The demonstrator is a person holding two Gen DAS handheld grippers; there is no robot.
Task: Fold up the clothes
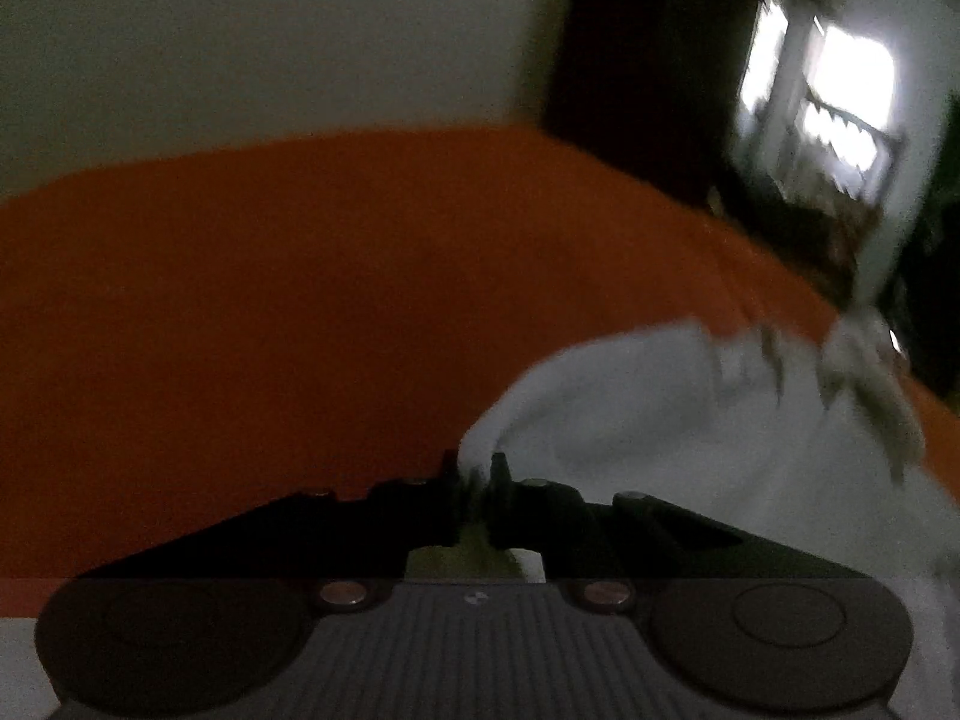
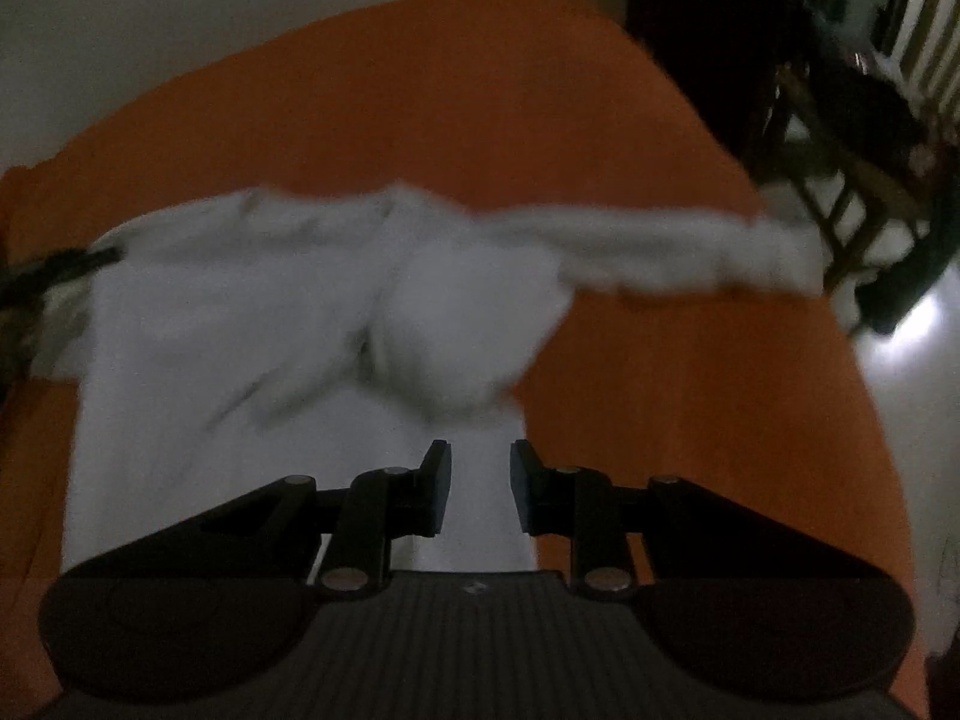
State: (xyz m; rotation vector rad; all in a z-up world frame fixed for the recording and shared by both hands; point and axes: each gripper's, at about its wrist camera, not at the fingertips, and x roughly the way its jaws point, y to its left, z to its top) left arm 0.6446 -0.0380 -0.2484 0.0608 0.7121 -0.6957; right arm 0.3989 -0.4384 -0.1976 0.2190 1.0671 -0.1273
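A white garment [image 2: 252, 324] lies on an orange bed sheet [image 2: 456, 96], one long sleeve [image 2: 660, 252] stretched out to the right. My right gripper [image 2: 480, 480] is open just above the garment's near part, with white cloth showing between its fingers. In the left wrist view my left gripper [image 1: 477, 477] is shut on a pinched corner of the white garment [image 1: 690, 420], which trails off to the right over the orange sheet [image 1: 270, 300]. Both views are dim and blurred.
A pale wall [image 1: 270, 30] rises behind the bed. A dark doorway and a bright window [image 1: 840, 102] are at the upper right. Dark wooden furniture [image 2: 852, 108] and a shiny floor [image 2: 912, 348] lie beyond the bed's right edge.
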